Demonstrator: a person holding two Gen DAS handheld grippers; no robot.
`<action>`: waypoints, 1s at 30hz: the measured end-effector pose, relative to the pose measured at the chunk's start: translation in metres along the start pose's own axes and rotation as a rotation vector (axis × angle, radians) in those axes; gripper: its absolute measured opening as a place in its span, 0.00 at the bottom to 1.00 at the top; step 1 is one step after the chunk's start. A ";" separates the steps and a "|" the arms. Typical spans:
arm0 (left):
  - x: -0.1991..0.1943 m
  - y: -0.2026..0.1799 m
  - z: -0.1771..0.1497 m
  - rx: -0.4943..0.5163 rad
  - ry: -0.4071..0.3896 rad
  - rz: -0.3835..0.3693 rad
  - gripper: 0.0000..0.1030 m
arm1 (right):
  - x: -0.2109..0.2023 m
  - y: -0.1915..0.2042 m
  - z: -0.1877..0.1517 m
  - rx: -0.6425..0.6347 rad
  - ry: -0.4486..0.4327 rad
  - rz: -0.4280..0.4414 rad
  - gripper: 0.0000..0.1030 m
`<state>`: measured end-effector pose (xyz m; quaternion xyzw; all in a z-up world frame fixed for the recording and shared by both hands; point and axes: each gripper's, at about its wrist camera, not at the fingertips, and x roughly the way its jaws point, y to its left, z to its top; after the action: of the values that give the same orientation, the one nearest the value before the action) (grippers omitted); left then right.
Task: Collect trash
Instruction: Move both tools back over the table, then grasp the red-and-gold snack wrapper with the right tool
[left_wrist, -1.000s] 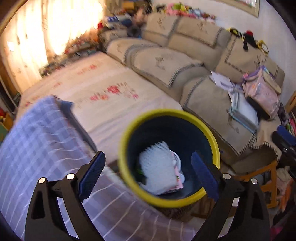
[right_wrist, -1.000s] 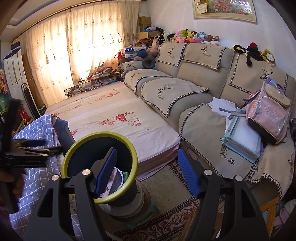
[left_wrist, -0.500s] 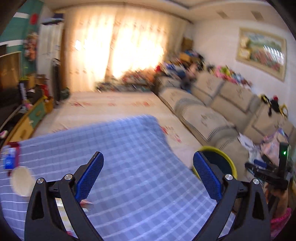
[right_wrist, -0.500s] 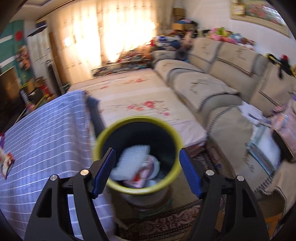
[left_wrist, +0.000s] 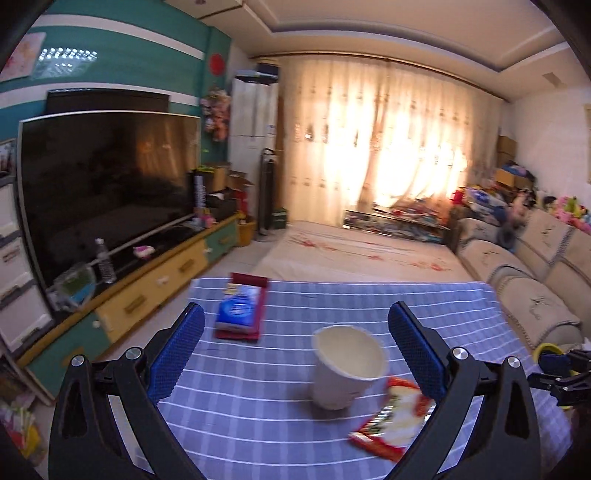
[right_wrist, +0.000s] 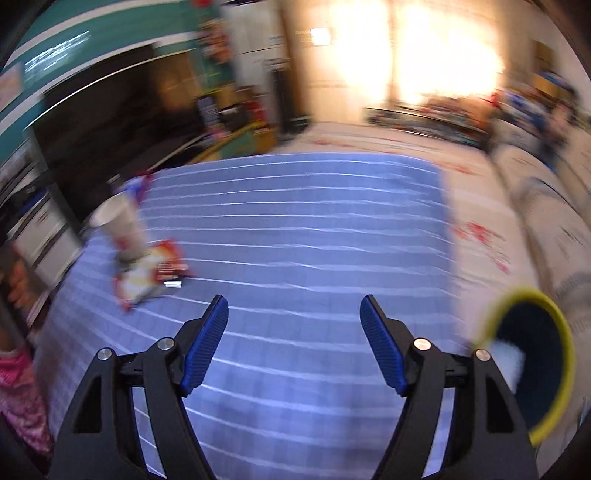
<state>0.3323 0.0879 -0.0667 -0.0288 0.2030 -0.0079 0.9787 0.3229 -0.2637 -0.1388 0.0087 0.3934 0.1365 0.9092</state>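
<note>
L gripper jaws opening, nothing gripped; upright white paper cup between them on blue checked tablecloth, touching red-white snack wrapper. R gripper jaws opening, empty. Yellow-rimmed dark bin beside table.

On the bench, a paper cup stands in the middle with a snack wrapper touching its base and a tissue pack beyond. The cloth right of them lies bare up to the bin.

A home living room: television, sofa, curtained window, clothed table.
</note>
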 end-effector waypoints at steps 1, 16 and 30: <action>0.000 0.007 -0.003 -0.009 -0.001 0.022 0.95 | 0.009 0.015 0.004 -0.039 0.006 0.029 0.69; 0.016 0.028 -0.019 -0.117 0.032 -0.005 0.95 | 0.121 0.110 0.032 -0.351 0.172 0.194 0.85; 0.023 0.020 -0.024 -0.102 0.053 -0.002 0.95 | 0.127 0.109 0.026 -0.311 0.207 0.204 0.22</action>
<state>0.3438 0.1059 -0.0991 -0.0786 0.2291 0.0005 0.9702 0.3978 -0.1236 -0.1977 -0.1060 0.4559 0.2868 0.8358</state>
